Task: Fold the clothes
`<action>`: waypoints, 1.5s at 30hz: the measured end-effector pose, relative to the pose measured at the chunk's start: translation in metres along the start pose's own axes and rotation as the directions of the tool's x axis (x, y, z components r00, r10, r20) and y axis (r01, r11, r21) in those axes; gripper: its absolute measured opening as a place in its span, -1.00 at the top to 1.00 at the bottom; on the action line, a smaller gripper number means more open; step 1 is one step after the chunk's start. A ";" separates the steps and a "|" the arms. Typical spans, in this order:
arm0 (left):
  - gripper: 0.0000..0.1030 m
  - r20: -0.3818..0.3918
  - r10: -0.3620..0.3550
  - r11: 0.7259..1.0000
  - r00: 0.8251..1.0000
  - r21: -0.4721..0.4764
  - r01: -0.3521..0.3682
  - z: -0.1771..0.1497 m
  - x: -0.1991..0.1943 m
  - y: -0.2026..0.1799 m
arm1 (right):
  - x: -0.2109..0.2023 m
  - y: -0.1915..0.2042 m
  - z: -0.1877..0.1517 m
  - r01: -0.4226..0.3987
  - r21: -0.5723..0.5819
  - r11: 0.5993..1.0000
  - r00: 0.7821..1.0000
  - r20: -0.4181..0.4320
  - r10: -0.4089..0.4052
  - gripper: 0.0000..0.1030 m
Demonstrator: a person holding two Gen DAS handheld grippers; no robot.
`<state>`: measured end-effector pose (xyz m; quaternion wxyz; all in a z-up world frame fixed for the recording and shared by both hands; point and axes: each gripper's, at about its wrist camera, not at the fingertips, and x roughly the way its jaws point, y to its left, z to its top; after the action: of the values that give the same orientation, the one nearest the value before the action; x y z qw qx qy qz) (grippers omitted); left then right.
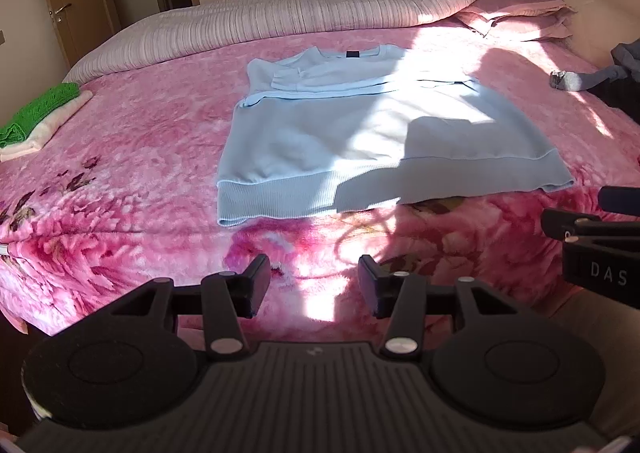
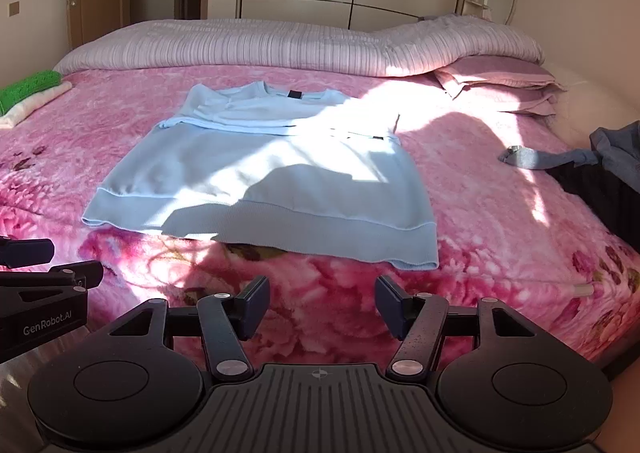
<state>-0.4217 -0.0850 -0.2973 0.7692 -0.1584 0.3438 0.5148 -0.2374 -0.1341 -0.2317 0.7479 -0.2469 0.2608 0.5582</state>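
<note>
A light blue sweatshirt (image 1: 340, 133) (image 2: 264, 173) lies flat on the pink floral blanket (image 1: 120, 181) (image 2: 500, 221), its sleeves folded across the chest and its ribbed hem toward me. My left gripper (image 1: 314, 285) hovers open over the blanket just short of the hem, nothing between its fingers. My right gripper (image 2: 322, 307) is open too, near the hem's right corner, and holds nothing. Each gripper shows at the edge of the other's view: the right gripper (image 1: 560, 225) and the left gripper (image 2: 76, 273).
A folded green and cream stack (image 1: 36, 117) (image 2: 28, 97) sits at the bed's left edge. Grey clothes (image 1: 592, 77) (image 2: 600, 157) lie in a heap at the right. A rolled striped quilt (image 1: 280, 21) and pink pillows (image 2: 500, 85) line the far side.
</note>
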 end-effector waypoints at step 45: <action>0.02 0.110 -0.685 0.507 0.720 -0.639 0.579 0.047 0.227 0.199 | 0.195 -0.243 0.005 -0.446 0.775 0.449 0.801 0.121 0.587 0.16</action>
<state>-0.5304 0.1819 -0.3992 0.7728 -0.5617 0.1268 0.2668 0.0443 -0.0551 -0.3393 0.5476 0.1442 0.5964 0.5689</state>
